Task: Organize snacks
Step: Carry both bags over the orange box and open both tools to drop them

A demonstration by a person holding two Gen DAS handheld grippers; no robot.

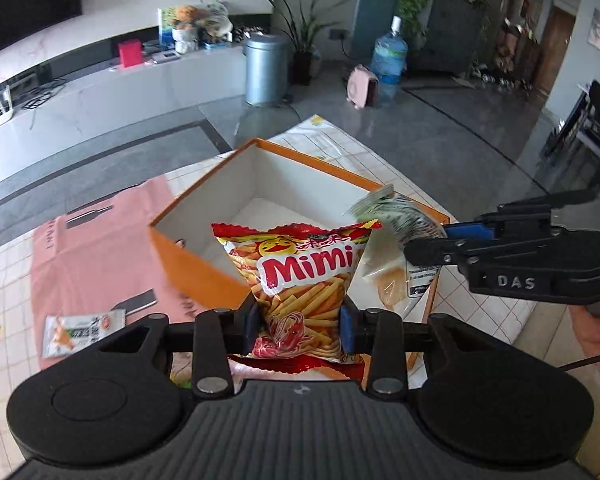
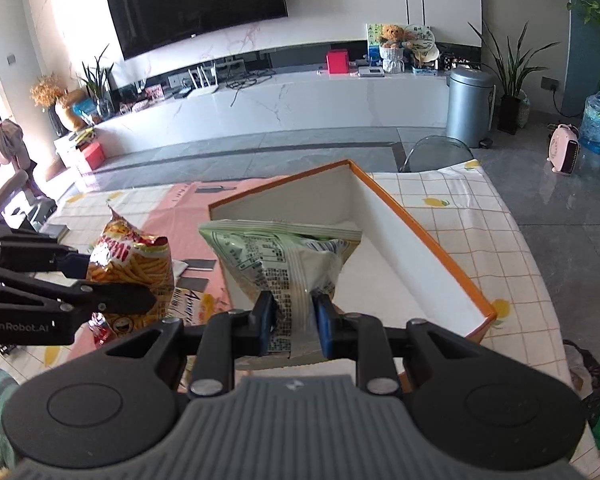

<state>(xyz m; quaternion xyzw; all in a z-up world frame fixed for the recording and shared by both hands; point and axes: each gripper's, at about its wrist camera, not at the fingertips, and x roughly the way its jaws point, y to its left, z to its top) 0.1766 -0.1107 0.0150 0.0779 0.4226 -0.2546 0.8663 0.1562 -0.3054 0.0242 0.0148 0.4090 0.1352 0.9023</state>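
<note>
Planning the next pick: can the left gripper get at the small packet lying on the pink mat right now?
Probably not yet. The left gripper is shut on the red chip bag, so its jaws are occupied. The small packet itself lies uncovered on the pink mat.

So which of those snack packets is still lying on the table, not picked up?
The small white packet with orange print, flat on the pink mat. The red Mimi bag hangs in the left gripper; the pale green bag in the right gripper.

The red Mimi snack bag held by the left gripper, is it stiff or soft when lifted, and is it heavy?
The Mimi bag probably is soft: its foil pinches in where the left gripper jaws squeeze it. It seems light, since its top stands up unsupported. The glossy film may be slippery.
</note>
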